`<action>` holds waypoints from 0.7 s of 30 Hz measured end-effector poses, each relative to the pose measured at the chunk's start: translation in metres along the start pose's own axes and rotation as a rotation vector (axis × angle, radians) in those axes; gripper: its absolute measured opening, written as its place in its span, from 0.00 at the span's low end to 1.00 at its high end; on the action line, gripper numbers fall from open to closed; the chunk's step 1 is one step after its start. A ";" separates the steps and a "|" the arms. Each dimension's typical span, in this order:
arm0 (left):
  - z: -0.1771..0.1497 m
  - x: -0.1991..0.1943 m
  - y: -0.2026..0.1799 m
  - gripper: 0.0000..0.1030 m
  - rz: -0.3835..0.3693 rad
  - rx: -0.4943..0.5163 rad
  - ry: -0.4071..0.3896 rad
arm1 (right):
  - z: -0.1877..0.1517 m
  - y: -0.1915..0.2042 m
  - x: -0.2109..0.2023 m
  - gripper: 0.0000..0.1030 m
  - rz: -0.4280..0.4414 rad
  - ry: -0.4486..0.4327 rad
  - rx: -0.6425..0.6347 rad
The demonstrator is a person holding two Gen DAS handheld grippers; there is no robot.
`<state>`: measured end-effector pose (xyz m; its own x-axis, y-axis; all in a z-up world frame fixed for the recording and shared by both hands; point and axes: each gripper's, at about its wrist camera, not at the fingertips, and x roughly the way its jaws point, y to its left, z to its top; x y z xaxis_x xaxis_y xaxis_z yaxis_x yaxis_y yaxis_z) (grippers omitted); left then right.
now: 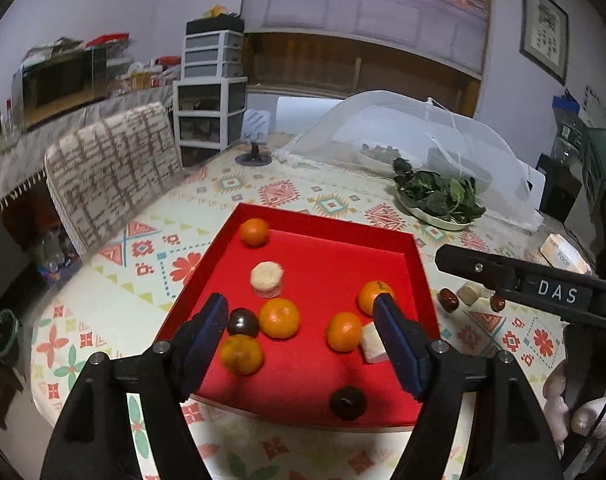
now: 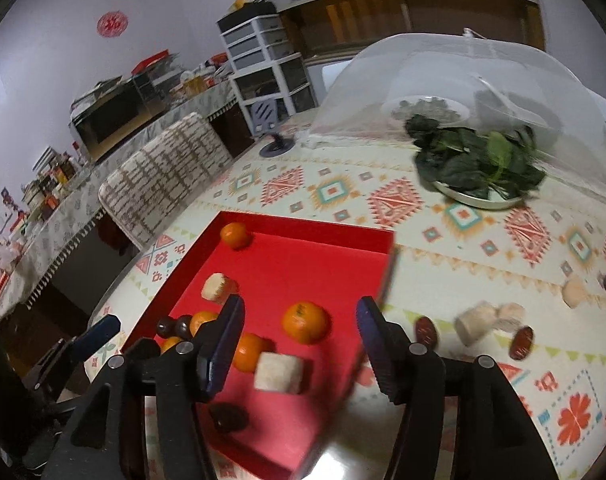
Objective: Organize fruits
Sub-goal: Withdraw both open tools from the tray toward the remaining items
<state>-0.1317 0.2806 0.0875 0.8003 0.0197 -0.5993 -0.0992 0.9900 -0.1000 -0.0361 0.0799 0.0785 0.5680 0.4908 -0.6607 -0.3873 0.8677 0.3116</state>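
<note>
Five oranges point(image 1: 279, 318) in the red tray point(image 1: 327, 240) from the left view; two red dates point(image 2: 426, 331) lying outside at 3 o'clock, long ends toward 12, only clear from the right. Left gripper point(image 1: 303, 312) and right gripper point(image 2: 299, 322) both wide apart, holding nothing.

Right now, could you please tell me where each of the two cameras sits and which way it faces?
Left wrist: sits on the left hand-held gripper, looking forward and down into the red tray; its open fingers and the right hand-held gripper's arm show.
Right wrist: sits on the right hand-held gripper, facing the red tray's right edge and the dates on the tablecloth; its open fingers show.
Shared: tray, oranges, plate of greens, mesh cover.
</note>
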 end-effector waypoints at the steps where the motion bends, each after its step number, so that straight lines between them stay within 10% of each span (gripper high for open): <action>1: 0.000 -0.002 -0.005 0.74 0.001 0.012 -0.002 | -0.002 -0.003 -0.004 0.62 -0.002 -0.004 0.006; 21: -0.011 -0.023 -0.096 0.77 -0.016 0.173 0.003 | -0.039 -0.079 -0.072 0.67 -0.033 -0.085 0.116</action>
<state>-0.1473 0.1832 0.1021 0.7992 0.0034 -0.6010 0.0170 0.9995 0.0283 -0.0748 -0.0268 0.0742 0.6404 0.4629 -0.6129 -0.2840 0.8841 0.3710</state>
